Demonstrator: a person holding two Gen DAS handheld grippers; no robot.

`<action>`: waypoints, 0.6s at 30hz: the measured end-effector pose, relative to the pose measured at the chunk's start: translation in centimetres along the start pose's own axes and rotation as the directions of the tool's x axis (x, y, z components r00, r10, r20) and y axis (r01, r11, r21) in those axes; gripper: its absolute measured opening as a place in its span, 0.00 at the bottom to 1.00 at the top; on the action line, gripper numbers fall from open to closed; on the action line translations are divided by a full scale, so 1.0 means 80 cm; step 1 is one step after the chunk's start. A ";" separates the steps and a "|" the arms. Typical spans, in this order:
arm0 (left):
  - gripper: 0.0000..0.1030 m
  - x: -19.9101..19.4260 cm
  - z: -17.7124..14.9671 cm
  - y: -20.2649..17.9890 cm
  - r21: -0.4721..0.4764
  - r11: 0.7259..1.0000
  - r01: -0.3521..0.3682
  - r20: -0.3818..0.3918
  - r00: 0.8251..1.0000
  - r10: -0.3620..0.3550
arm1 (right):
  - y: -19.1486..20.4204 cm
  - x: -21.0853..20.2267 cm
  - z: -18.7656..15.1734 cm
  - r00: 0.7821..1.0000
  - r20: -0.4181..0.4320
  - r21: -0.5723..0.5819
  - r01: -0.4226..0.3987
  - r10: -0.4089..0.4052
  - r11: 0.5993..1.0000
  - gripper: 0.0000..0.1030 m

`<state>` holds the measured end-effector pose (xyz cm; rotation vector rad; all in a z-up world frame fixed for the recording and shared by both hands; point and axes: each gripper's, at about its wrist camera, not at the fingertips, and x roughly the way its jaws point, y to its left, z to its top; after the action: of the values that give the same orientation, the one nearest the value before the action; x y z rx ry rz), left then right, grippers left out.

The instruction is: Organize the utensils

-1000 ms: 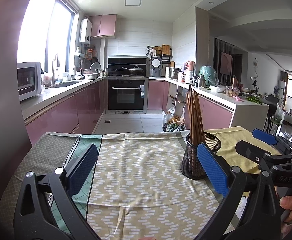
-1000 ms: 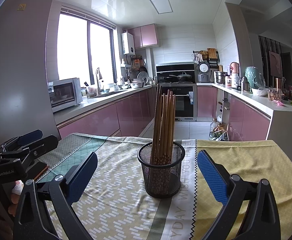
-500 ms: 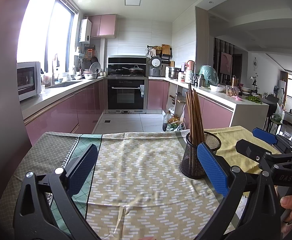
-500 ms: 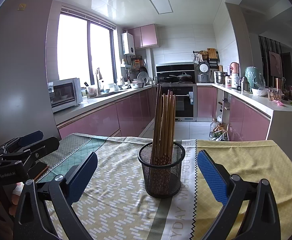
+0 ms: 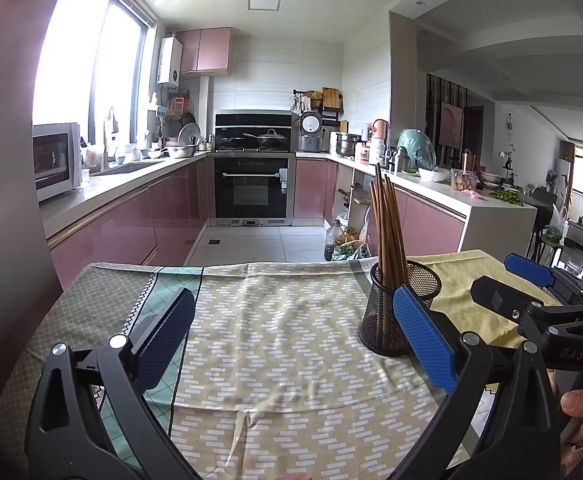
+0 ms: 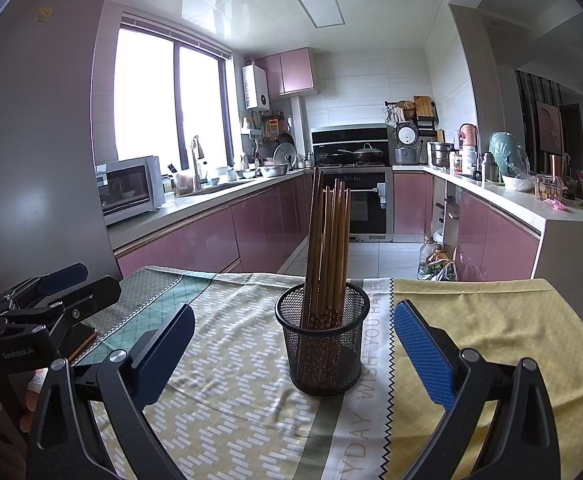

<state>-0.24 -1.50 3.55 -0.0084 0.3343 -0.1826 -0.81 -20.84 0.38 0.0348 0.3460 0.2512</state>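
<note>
A black mesh cup (image 6: 323, 344) stands upright on the tablecloth and holds several brown wooden chopsticks (image 6: 329, 252). My right gripper (image 6: 291, 356) is open and empty, with the cup centred just beyond its blue pads. My left gripper (image 5: 291, 336) is open and empty over bare cloth; the cup (image 5: 401, 308) and chopsticks (image 5: 387, 232) stand just past its right pad. Each gripper shows in the other's view: the right one (image 5: 527, 284) at the far right, the left one (image 6: 55, 292) at the far left.
A patterned tablecloth (image 5: 275, 344) in green, beige and yellow covers the table; its far edge drops to the kitchen floor. A dark flat object (image 6: 81, 340) lies under the left gripper. Pink cabinets, an oven (image 5: 251, 192) and counters lie beyond.
</note>
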 end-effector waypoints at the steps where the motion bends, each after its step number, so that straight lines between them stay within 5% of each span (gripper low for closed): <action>1: 0.95 0.000 0.000 0.000 0.000 1.000 -0.001 0.000 1.000 0.001 | 0.000 0.000 0.000 1.000 0.000 0.000 0.001 -0.001 1.000 0.94; 18: 0.95 0.001 -0.004 -0.001 0.001 1.000 0.003 -0.005 1.000 -0.003 | 0.000 0.000 -0.001 1.000 -0.002 0.002 0.001 -0.001 1.000 0.94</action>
<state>-0.27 -1.61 3.23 -0.0076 0.3395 -0.1854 -0.85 -20.86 0.32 0.0367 0.3485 0.2501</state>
